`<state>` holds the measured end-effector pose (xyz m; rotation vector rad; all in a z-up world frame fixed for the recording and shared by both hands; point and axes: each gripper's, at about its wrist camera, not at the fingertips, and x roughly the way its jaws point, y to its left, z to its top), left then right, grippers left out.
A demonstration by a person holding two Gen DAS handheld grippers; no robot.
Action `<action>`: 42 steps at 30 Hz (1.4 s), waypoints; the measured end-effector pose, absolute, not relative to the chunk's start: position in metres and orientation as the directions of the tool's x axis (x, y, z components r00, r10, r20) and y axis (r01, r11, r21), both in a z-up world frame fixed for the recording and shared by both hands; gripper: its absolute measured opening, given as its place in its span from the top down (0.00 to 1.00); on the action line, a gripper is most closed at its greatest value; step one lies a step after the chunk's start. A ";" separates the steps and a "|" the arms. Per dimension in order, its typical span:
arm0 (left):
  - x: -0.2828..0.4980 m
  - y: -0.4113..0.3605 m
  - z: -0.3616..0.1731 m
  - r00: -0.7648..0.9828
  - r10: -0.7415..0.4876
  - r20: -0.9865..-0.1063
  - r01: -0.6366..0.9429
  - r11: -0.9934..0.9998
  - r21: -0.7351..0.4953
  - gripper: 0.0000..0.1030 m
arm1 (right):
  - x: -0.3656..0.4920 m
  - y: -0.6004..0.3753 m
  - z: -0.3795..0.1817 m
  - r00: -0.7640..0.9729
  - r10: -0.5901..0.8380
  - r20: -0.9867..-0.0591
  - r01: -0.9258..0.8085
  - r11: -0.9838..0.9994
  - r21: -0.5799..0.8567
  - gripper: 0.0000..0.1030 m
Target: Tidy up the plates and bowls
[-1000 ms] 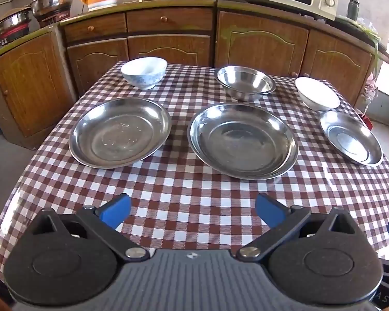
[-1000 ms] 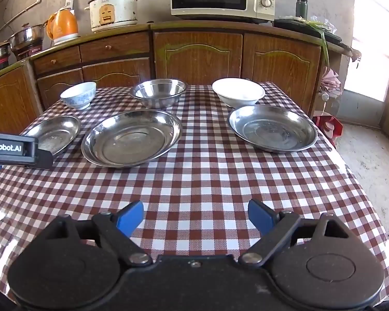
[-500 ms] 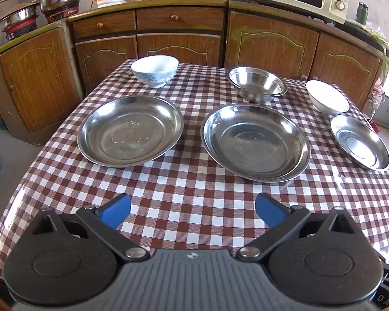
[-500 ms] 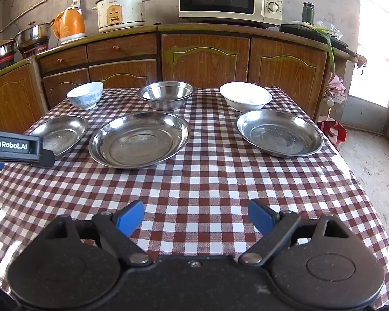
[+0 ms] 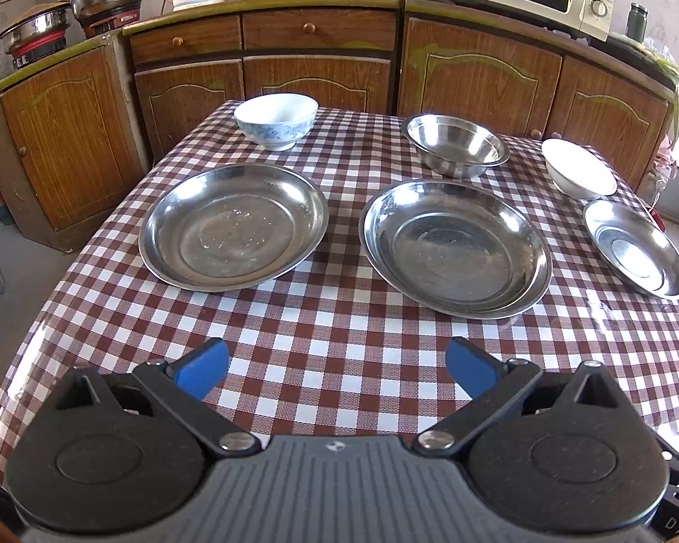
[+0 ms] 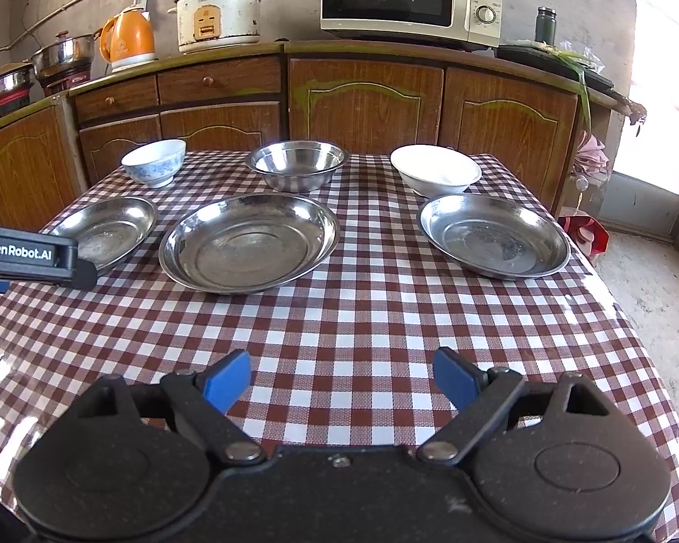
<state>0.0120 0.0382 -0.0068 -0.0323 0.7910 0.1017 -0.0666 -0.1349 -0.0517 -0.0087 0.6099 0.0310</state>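
Left tongs (image 5: 335, 369) and right tongs (image 6: 341, 378) both wide, empty; steel plates (image 5: 455, 249) and bowls (image 5: 457, 147) well ahead on worktop (image 5: 339, 316).

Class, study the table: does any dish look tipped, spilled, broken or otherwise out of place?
Nothing stands out. Three steel plates sit flat in the near row, with a patterned bowl, a steel bowl and a white bowl upright behind them. All stand apart, none stacked. Both grippers, left gripper and right gripper, are open and empty.
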 end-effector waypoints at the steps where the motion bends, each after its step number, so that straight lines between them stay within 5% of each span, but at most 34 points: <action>1: 0.012 0.038 -0.007 0.698 0.078 -0.712 -0.104 0.995 0.008 0.00 | -0.066 -0.134 -0.052 0.819 0.027 -0.573 -0.033 0.999 0.000 0.00; 42: 0.039 0.045 -0.036 0.651 0.035 -0.758 -0.067 0.998 -0.012 0.00 | -0.042 -0.121 -0.054 0.824 0.031 -0.566 -0.066 0.997 -0.042 0.00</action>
